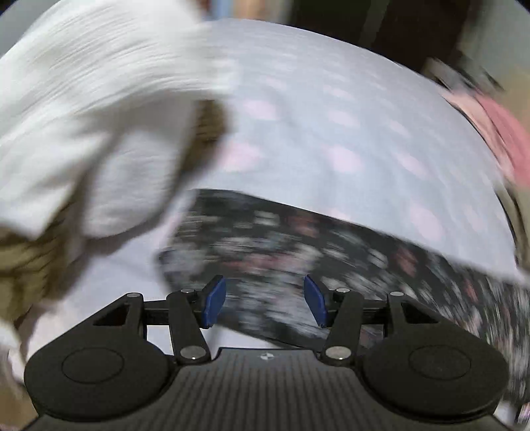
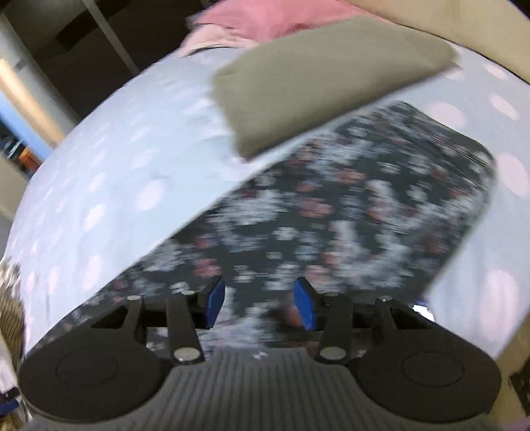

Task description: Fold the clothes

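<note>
Black floral fabric, that's the piece in play. The dark flowered garment [image 2: 331, 212] lies flat as a neat rectangle on the pale blue sheet with pink dots [image 1: 331, 132], a bed or a desk underneath, I can't tell which. To me it looks like that one is already folded and just let go.

Both claws hang over its near edge with nothing in them. The left claw [image 1: 265, 300] has its blue pads spread apart and only blurred cloth shows below the gap; the right claw [image 2: 260, 303] is spread the same way, pads not touching anything.

Beyond it, touching or overlapping its far edge, sits an olive-grey folded piece [image 2: 314, 89], so that's probably done too. What's left, I'd guess: the rumpled white garment [image 1: 99, 116] heaped at the far left in the left view, with something tan or mustard [image 1: 29, 265] under it, and a pink heap [image 2: 265, 23] at the far edge of the sheet.

Nothing really blocks the flowered piece. Everything's motion-blurred though, so finer details are anyone's guess.
</note>
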